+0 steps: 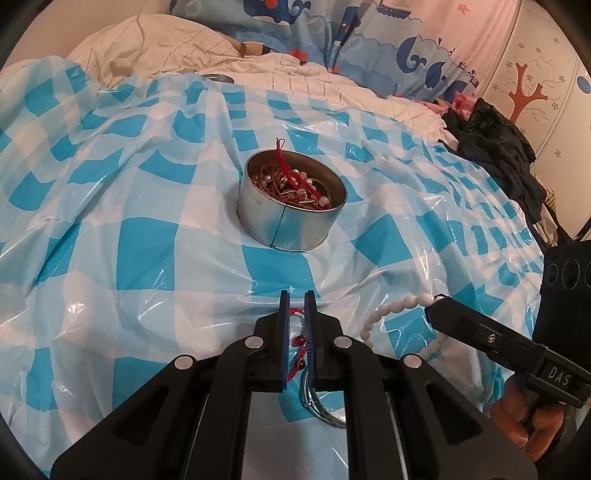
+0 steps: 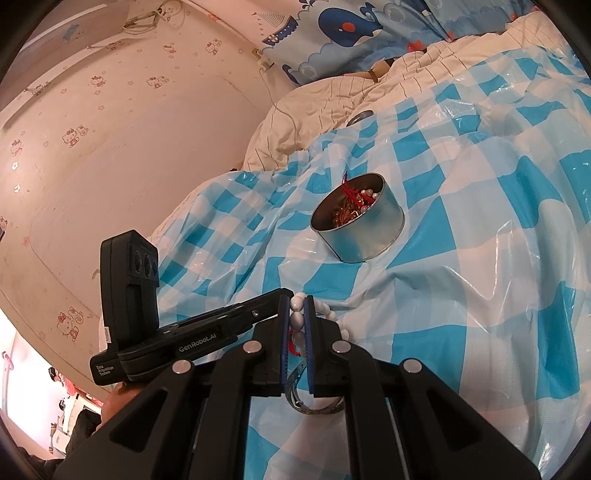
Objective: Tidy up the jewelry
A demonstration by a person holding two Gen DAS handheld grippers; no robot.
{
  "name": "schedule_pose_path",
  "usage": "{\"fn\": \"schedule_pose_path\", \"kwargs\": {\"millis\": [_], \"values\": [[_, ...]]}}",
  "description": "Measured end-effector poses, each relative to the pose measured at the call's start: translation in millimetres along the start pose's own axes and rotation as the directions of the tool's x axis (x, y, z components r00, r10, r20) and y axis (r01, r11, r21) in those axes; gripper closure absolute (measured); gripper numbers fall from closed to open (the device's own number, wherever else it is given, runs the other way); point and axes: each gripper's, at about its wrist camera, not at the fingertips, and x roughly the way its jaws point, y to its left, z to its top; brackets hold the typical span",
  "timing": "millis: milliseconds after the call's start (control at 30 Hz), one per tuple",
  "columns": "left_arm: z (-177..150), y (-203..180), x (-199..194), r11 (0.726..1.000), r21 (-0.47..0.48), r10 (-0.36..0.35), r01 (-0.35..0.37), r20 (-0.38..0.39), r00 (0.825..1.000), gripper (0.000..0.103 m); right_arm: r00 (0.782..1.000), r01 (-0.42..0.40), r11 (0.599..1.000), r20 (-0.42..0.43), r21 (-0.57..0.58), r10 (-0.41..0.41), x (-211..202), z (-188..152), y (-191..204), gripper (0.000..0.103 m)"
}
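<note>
The left gripper points down at a slope, and its jaws are nearly closed on a red cord bracelet. The right gripper comes in from the right side, close beside it, and pinches a white bead bracelet. A hand holds its handle from below.

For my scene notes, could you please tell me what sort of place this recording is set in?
Most likely a child's bedroom: the work surface is a bed, with a rumpled white quilt, a whale-print pillow at its head, and cartoon-cat wallpaper behind.
</note>
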Motion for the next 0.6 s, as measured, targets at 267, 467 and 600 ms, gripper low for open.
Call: {"fn": "schedule_pose_path", "kwargs": {"millis": [267,467,600], "values": [[-0.4,-1.4,-0.4,1.000,0.002,0.000,0.000,0.003,1.000,0.096,1.000,0.001,1.000,0.000,0.000,-0.001,0.1,-0.3,0.4,0.095],[-0.3,-2.7,-0.3,1.000,0.004,-0.001,0.001,0.004,1.000,0.096,1.000,0.003,1.000,-0.001,0.001,-0.003,0.3,-0.4,0.0,0.095],[-0.5,-3.0,-0.7,1.000,0.003,-0.002,0.002,0.005,1.000,0.096,1.000,0.002,1.000,-0.002,0.000,-0.002,-0.5,0.2,-0.4,0.095]]}}
